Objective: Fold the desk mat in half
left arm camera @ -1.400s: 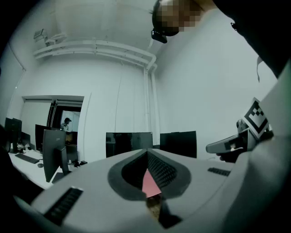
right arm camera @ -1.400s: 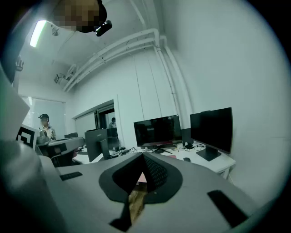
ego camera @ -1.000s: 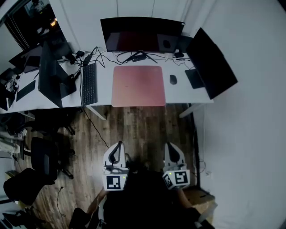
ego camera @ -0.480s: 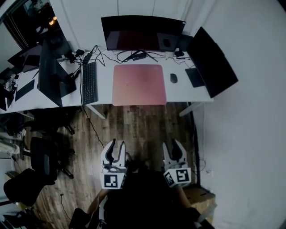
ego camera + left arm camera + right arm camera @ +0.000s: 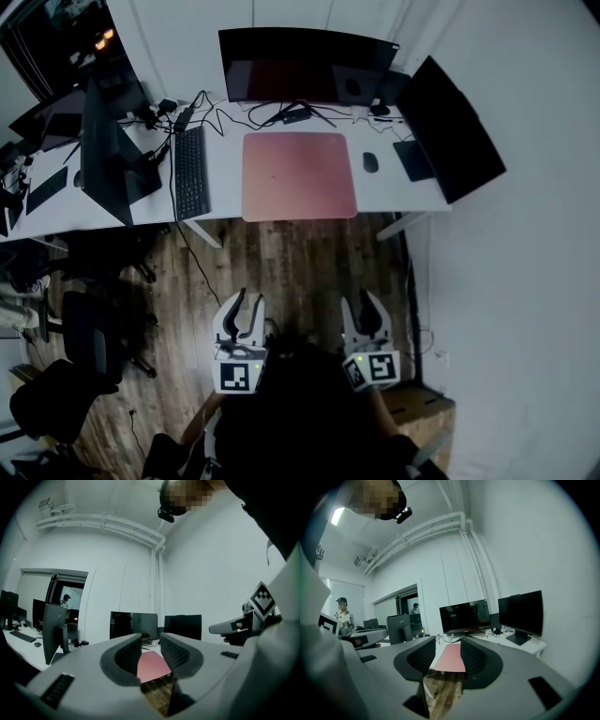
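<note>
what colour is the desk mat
Pinkish red, plain; the desk mat shows best in the head view.

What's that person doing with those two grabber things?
A person stands back from the white desk, holding a left gripper and a right gripper over the wood floor. Both have their jaws open and empty. The pink desk mat lies flat on the desk, not yet folded or touched.

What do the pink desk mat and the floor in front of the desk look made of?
Desk mat: probably soft leatherette or similar sheet, matte pink; it lies flat, thin, with rounded corners and no glare. Floor: wood or wood-look laminate, brown; plank seams and grain streaks show.
</note>
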